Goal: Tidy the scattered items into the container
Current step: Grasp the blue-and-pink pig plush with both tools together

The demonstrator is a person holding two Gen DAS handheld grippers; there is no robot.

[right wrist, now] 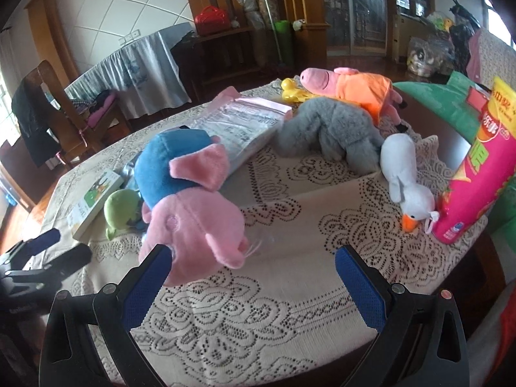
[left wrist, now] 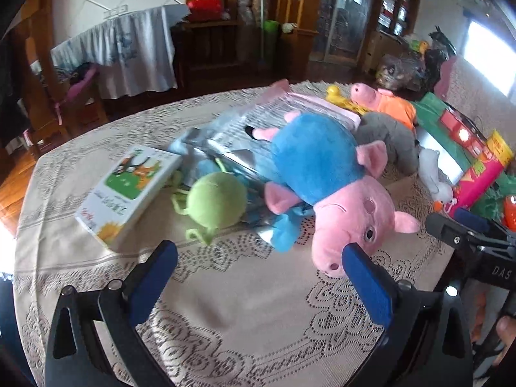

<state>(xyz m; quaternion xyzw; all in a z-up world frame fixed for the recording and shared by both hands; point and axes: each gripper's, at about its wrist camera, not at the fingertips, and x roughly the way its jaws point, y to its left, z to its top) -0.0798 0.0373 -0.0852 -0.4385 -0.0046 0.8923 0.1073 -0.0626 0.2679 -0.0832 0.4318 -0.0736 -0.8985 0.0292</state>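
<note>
Left hand-held gripper (left wrist: 259,254): I see its blue-padded fingers spread wide and holding nothing, low over the lace-covered tabletop (left wrist: 245,316). Its right fingertip (left wrist: 353,251) sits just in front of the snout of the pink pig plush in a blue shirt (left wrist: 325,180); whether they touch I cannot tell.

Right hand-held gripper (right wrist: 253,256): released as well, nothing between the fingers. Its left fingertip (right wrist: 161,254) is right by the pig's head, the right one over bare lace.

Pig plush in blue: lying on its side near the middle of the tabletop, head toward me, body resting partly on a silvery foil packet with a pink edge (right wrist: 238,125).

Green round plush ball with string loops (left wrist: 214,204): just left of the pig, beside a white box with a green cartoon picture (left wrist: 129,193).

Grey furry plush (right wrist: 325,132): behind the pig, to the right, lying on the cloth.

Second pink pig plush in an orange shirt (right wrist: 351,87): at the far edge, just behind the grey one, next to a yellow plastic toy (right wrist: 292,92).

White goose plush with an orange beak (right wrist: 406,180): on the right, beak down by a tall pink and yellow snack tube (right wrist: 477,167).

Container: I take the green box with a pale inner wall (left wrist: 441,148) at the right edge to be it, though I cannot be sure. The toys all lie on the tabletop outside it.
</note>
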